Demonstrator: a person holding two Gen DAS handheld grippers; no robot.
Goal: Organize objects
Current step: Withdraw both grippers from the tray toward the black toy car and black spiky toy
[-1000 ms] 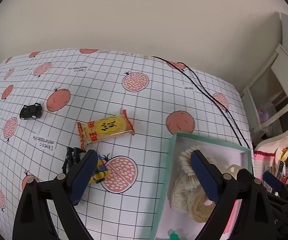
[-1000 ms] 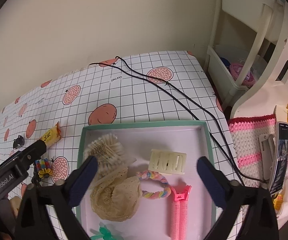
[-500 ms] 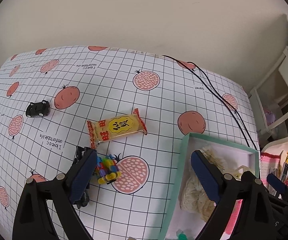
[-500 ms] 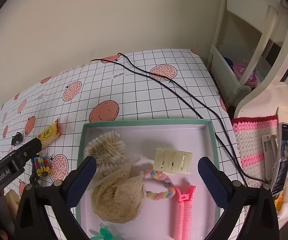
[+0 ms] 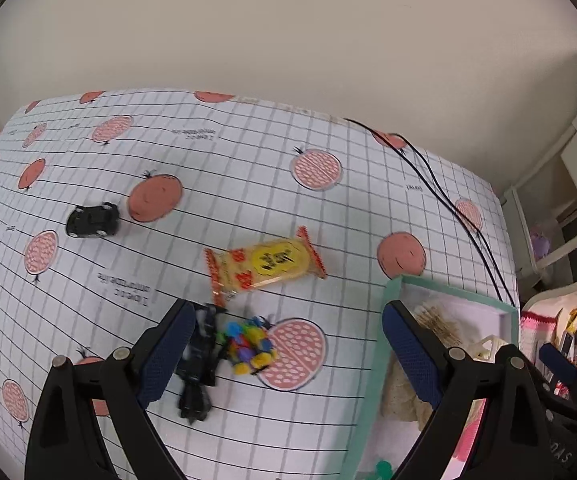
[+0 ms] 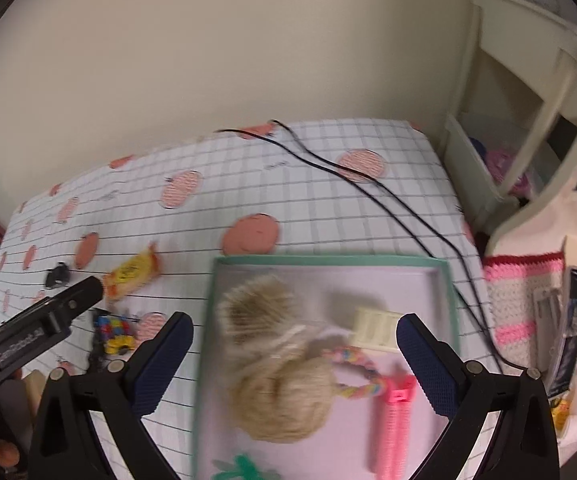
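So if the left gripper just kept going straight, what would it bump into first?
Probably the colorful toy lying on the tablecloth between the open fingers of the left gripper, with the snack packet just beyond it. Depth is hard to judge in this fisheye view, so it might hit bare cloth instead.

Two black handheld grippers

Each gripper [image 5: 284, 344] [image 6: 294, 354] had angular black arms, silver screws and ribbed blue pads [image 5: 168, 354]; the left one's side bore white lettering.
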